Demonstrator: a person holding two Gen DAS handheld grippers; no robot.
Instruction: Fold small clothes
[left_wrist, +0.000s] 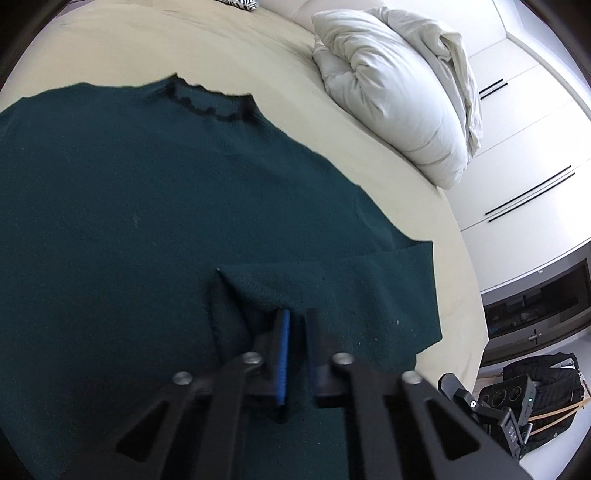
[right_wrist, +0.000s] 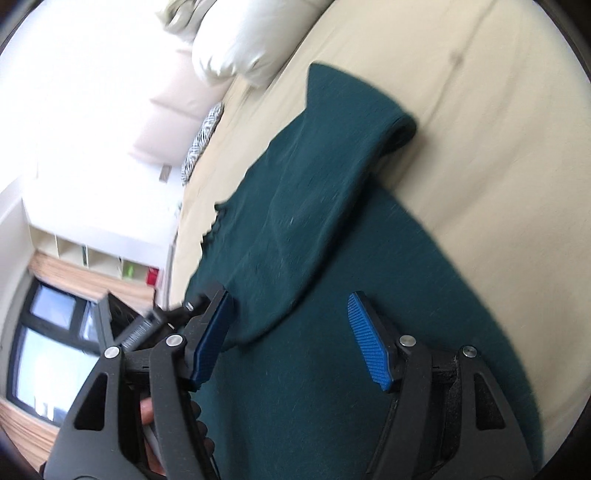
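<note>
The left gripper's (left_wrist: 295, 325) fingers (left_wrist: 283, 354) are pinched nearly together on the ribbed cuff (left_wrist: 255, 290) of a sleeve folded across the dark green sweater (left_wrist: 129, 206). The right gripper's (right_wrist: 291, 332) fingers (right_wrist: 369, 343) are spread wide, holding nothing, above the same sweater, which lies flat on the cream bed sheet (left_wrist: 236, 48) near a white pillow (left_wrist: 391, 96).

The sweater (left_wrist: 147, 221) runs past the left wrist view's left edge.
</note>
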